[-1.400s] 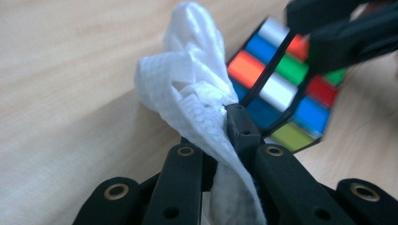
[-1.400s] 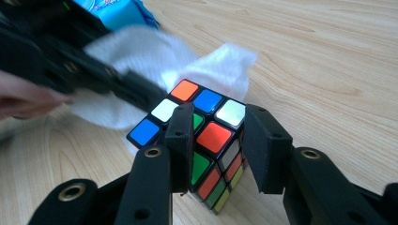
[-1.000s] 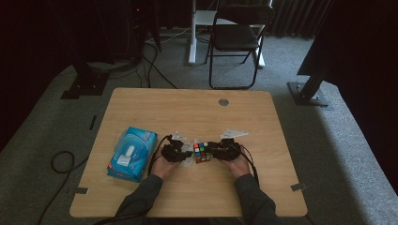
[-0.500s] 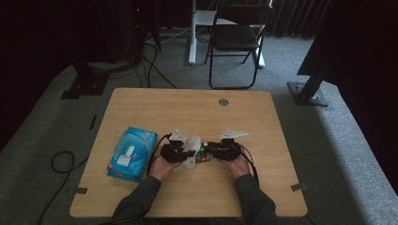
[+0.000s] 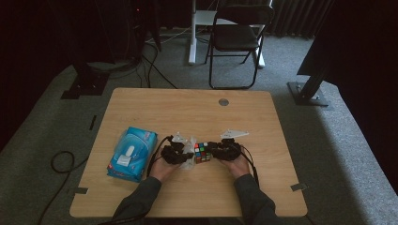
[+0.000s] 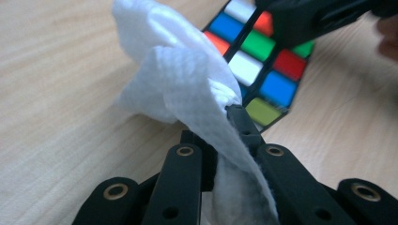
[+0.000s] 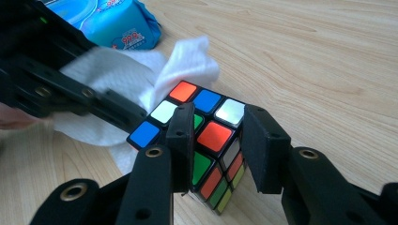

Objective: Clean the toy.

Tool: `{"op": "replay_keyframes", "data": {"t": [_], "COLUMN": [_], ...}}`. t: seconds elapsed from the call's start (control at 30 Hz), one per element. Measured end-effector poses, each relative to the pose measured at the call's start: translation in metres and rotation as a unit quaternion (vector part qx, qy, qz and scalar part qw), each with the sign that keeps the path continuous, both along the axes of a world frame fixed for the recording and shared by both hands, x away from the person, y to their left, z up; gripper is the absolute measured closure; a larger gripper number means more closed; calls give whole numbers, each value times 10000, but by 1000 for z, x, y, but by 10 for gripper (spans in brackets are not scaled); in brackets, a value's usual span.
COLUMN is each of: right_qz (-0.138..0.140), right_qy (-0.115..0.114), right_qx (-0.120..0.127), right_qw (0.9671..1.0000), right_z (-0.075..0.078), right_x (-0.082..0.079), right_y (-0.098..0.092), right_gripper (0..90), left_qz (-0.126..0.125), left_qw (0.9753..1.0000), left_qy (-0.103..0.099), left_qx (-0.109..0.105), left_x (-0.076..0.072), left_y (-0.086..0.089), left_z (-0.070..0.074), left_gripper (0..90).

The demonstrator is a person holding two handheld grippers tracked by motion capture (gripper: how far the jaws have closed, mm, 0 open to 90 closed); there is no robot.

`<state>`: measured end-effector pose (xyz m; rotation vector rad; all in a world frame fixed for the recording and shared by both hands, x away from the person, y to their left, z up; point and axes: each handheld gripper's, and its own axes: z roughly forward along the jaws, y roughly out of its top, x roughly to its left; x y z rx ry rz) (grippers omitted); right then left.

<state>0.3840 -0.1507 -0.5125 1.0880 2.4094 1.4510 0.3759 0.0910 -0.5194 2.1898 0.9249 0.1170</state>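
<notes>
The puzzle cube (image 5: 202,152) rests on the surface (image 5: 187,112), near the front edge and midway between your two hands. Take it as the landmark.

Your right gripper (image 7: 217,136) straddles one corner of the cube. Its fingers (image 7: 183,136) sit at a narrow spread, one pad against a cube face and the other apparently just clear of the adjacent face; a firm clamp cannot be confirmed. Your left gripper (image 6: 225,136) holds a white wipe (image 6: 178,79) pinched between its fingers, with the bunched cloth lying against the side of the cube opposite the right gripper. The blue wipe packet (image 5: 131,152) lies well beyond the left gripper, away from the cube.

Handling notes:
- The cube is rigid, light and glossy. Its plastic tiles are probably slippery under the pads, and its layers may rotate if you load one edge.
- Take hold across two opposite flat faces, pads centred on the middle row, not on a corner.
- The wipe is soft and limp. It has no stiffness of its own, so keep the pinch close to the bunched end for control.
</notes>
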Motion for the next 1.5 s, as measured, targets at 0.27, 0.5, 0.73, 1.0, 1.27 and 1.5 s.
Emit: {"op": "replay_keyframes", "data": {"t": [0.27, 0.5, 0.73, 1.0, 1.27, 1.5], "right_qz": [-23, -32, -41, -39, -37, -22], "right_qy": [-19, -24, -20, -10, -30, -29], "right_qx": [-14, -19, -14, 12, -8, -8], "right_qw": [10000, 10000, 10000, 10000, 10000, 10000], "right_z": [0, 0, 0, 0, 0, 0], "right_x": [-1, -1, -1, 0, 0, 0], "right_y": [0, 0, 0, 0, 1, 0], "right_gripper": [655, 656, 661, 684, 683, 683], "left_qz": [34, -135, -260, -203, -188, 108], "left_qw": [9999, 9995, 9996, 9996, 9996, 9999], "left_qy": [51, -197, -149, 107, 45, -88], "left_qx": [160, -194, -12, 165, 200, 95], "left_x": [-1, -15, -16, -13, -12, -4], "left_y": [-3, 4, -2, -8, -6, 12], "left_z": [-7, 20, 14, -11, -10, 2], "left_gripper": [839, 841, 840, 840, 840, 840]}}
